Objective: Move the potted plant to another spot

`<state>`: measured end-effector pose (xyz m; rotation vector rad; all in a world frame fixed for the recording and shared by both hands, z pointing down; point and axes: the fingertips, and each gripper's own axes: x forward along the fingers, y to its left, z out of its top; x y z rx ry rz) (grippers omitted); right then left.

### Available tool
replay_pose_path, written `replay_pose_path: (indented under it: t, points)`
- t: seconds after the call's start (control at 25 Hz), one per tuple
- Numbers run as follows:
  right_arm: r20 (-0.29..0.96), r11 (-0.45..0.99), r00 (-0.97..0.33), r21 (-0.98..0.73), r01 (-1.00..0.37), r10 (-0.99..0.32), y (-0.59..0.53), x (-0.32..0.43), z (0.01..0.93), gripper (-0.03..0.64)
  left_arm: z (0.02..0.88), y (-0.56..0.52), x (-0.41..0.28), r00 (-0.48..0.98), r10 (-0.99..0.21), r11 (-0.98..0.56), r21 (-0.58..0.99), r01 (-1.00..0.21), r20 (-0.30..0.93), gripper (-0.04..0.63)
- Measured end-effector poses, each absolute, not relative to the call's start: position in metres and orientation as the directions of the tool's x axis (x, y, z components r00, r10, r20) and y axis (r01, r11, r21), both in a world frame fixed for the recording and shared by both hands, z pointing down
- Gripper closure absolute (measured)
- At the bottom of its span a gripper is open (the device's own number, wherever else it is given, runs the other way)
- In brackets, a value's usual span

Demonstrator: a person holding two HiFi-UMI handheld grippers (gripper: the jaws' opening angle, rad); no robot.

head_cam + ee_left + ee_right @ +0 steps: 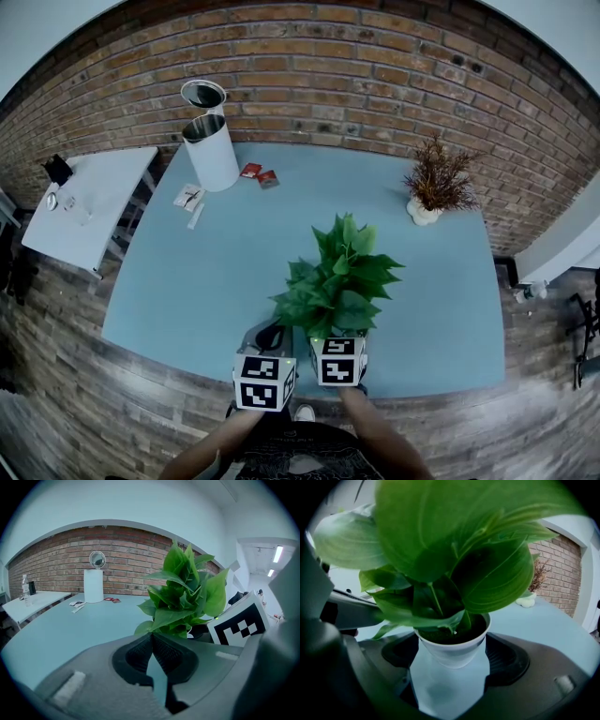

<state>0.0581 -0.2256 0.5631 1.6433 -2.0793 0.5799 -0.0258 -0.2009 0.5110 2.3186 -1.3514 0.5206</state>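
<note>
Potted plant (337, 277) at front edge of blue table (206, 272), white pot btwn right gripper (451, 660) pads, apparently clamped w/ both sides touching. Left gripper (152, 639) just beside it, jaws pressed together, nothing btwn them.

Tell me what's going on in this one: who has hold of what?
A person stands at the near edge of the blue table with a handheld gripper in each hand. The right gripper has the white pot of the potted plant between its jaws, which appear to press against the pot's sides. Whether the pot is off the table can't be told. The left gripper is shut and empty, just left of the plant.
</note>
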Motion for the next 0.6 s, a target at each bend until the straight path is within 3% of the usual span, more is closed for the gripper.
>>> replay_pose_path:
  t: [0.6]
  points:
    - [0.567,0.189,-0.189,-0.06,-0.98,-0.802,-0.257,0.065,0.563,0.175,0.512,-0.231,-0.019,0.477,-0.72,-0.465,0.159,-0.871,0.504,0.594]
